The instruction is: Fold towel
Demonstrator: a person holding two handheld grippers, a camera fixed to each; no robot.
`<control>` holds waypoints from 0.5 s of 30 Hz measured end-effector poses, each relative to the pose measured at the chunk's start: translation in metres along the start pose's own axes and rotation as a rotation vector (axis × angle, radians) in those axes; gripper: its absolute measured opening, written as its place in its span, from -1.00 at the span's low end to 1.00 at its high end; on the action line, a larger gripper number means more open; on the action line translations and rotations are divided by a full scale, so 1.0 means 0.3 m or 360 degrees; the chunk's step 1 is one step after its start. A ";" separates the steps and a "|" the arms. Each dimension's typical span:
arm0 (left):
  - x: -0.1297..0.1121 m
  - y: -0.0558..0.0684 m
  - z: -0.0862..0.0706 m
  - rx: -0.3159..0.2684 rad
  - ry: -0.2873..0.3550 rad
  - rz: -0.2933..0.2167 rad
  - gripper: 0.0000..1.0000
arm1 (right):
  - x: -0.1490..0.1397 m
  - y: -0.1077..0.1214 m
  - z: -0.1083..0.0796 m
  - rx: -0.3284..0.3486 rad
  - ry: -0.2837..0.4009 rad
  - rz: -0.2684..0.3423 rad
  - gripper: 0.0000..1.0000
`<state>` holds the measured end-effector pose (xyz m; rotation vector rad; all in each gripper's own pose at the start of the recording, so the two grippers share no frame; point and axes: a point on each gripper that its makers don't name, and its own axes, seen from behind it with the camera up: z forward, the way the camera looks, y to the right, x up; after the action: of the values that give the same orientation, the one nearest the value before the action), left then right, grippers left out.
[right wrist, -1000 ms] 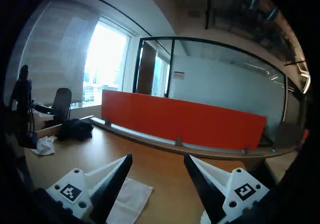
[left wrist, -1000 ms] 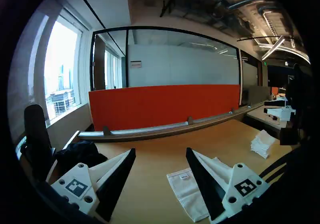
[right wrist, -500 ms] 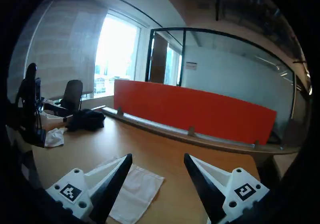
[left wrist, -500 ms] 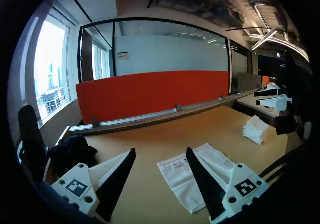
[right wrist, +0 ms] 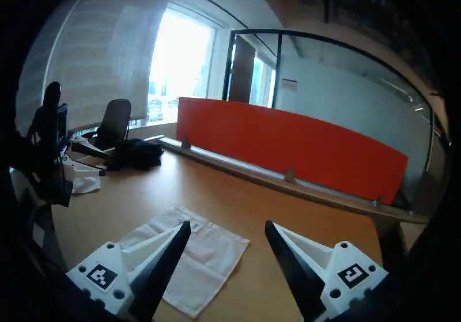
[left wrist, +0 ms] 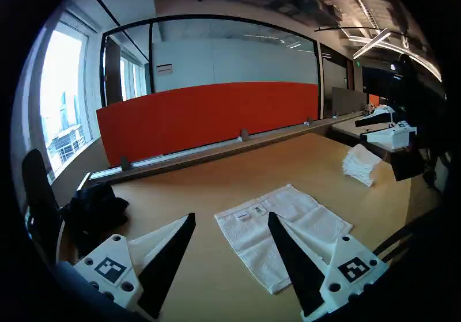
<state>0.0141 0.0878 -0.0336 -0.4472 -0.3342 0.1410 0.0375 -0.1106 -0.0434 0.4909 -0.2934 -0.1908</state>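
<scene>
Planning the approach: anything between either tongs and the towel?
Nothing visible. Left tongs and right tongs, both open, face the flat towel across bare desk; folded stack and dark bundle sit well aside.

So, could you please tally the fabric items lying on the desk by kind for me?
Flat white towel: 1
Stack of folded white towels: 1
Crumpled white cloth: 1
Black fabric bundle: 1
Total: 4
</scene>
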 end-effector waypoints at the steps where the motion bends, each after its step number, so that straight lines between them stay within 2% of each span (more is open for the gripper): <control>1: -0.016 0.004 0.004 -0.0005 -0.0012 0.0002 0.87 | -0.013 -0.004 0.002 0.0004 -0.0008 -0.0001 1.00; 15: -0.199 0.056 0.052 -0.0049 -0.0134 0.0004 0.87 | -0.191 -0.051 0.021 0.0043 -0.0117 0.0002 1.00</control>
<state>-0.0484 0.0969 -0.0449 -0.4729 -0.4190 0.1580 -0.0200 -0.1123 -0.0588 0.5108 -0.3686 -0.2043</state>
